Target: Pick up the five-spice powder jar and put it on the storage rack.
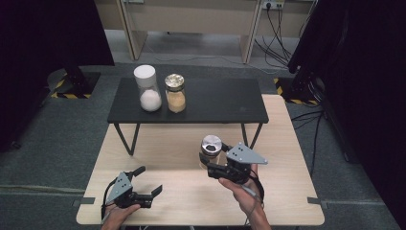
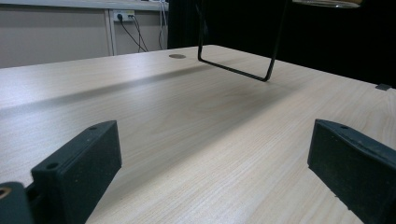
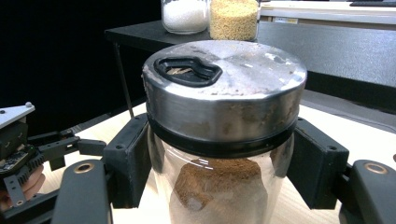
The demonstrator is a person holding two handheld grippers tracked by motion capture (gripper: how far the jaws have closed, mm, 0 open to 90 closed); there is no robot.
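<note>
A glass jar point(image 1: 211, 146) with a silver metal lid stands on the light wooden table point(image 1: 287, 191), right of the middle. Brown powder shows through the glass of this jar point(image 3: 224, 93) in the right gripper view. My right gripper point(image 1: 210, 160) is shut on it, one black pad point(image 3: 128, 163) pressing each side of the glass just below the lid. At the table's front left, my left gripper point(image 1: 148, 180) rests low on the wood, open. Between its fingers point(image 2: 79, 172) there is only bare tabletop.
A low black side table point(image 1: 215, 103) on wire legs stands across the back of the wooden table. On it are a white-lidded jar of white powder point(image 1: 147, 88) and a jar of yellow grains point(image 1: 175, 93). Dark curtains hang at both sides.
</note>
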